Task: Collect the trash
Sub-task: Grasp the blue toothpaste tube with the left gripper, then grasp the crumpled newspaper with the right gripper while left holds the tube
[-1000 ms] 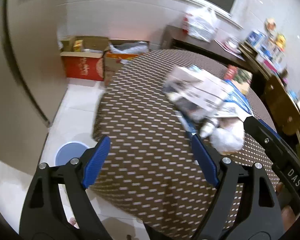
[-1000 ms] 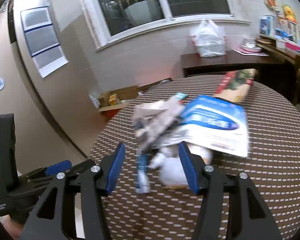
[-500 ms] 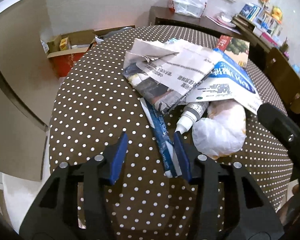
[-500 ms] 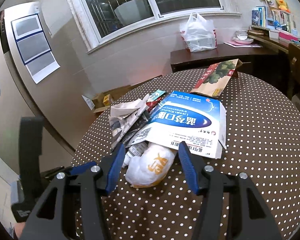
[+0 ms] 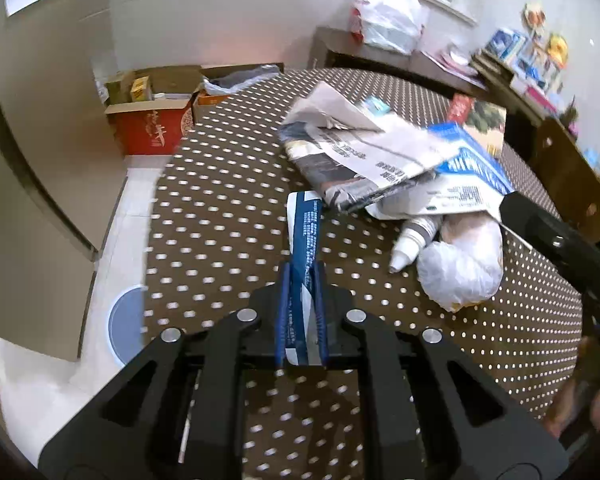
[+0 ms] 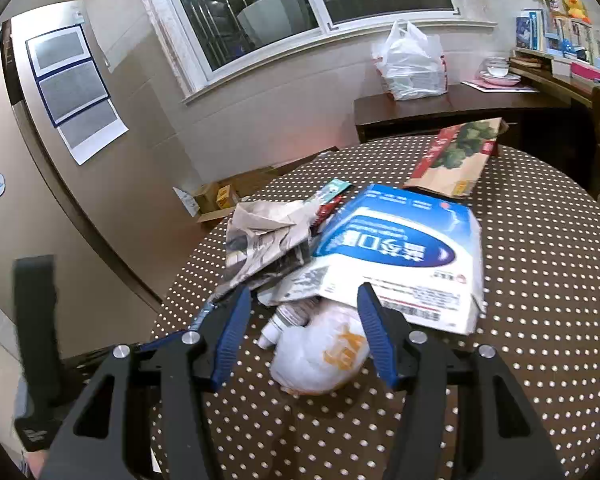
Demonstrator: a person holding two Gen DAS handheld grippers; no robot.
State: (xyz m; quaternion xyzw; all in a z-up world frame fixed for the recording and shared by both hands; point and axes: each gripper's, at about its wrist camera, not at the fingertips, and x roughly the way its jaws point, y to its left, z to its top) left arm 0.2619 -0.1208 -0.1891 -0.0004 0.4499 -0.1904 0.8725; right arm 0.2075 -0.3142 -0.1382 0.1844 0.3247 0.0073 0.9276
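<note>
On the dotted brown table (image 5: 220, 220) lies a pile of trash: a crumpled newspaper (image 5: 352, 148), a flat blue-and-white carton (image 5: 468, 168), a small white tube (image 5: 412, 240) and a knotted white plastic bag (image 5: 460, 268). A long blue-and-white wrapper strip (image 5: 304, 224) sticks out of the pile toward me. My left gripper (image 5: 302, 276) is closing and its pads press on the near end of that strip. My right gripper (image 6: 303, 295) stands open over the white plastic bag (image 6: 320, 352), fingers on either side without touching it. The carton (image 6: 400, 248) overlaps the bag's far end.
A brown paper bag with a green picture (image 6: 460, 156) lies further back on the table. Cardboard boxes (image 5: 152, 120) and a round blue lid (image 5: 126, 324) are on the floor at left. A wooden chair (image 5: 568, 176) stands at the right, and a side table with a full plastic bag (image 6: 412, 64) stands by the wall.
My left gripper came in on the wrapper strip and its jaws went from wide apart to pinching it. The right gripper has hardly moved over the white bag.
</note>
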